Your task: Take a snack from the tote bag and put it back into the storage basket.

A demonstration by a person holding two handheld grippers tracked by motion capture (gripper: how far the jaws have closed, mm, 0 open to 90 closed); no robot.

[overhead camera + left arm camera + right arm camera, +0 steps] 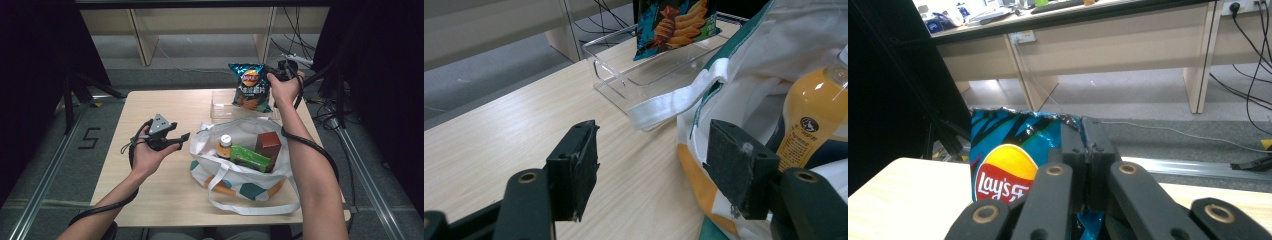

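Pinching only the top edge of the chip bag [249, 86] above the clear tray [220, 107], the right gripper [284, 71] probably risks slippage, while the left gripper [170, 139] waits open beside the tote [240, 172].

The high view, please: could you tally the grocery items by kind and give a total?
Chip bag, clamped by the right gripper above the clear tray: 1
Bottle in the tote bag: 1
Green packet: 1
Brown box: 1
Total: 4
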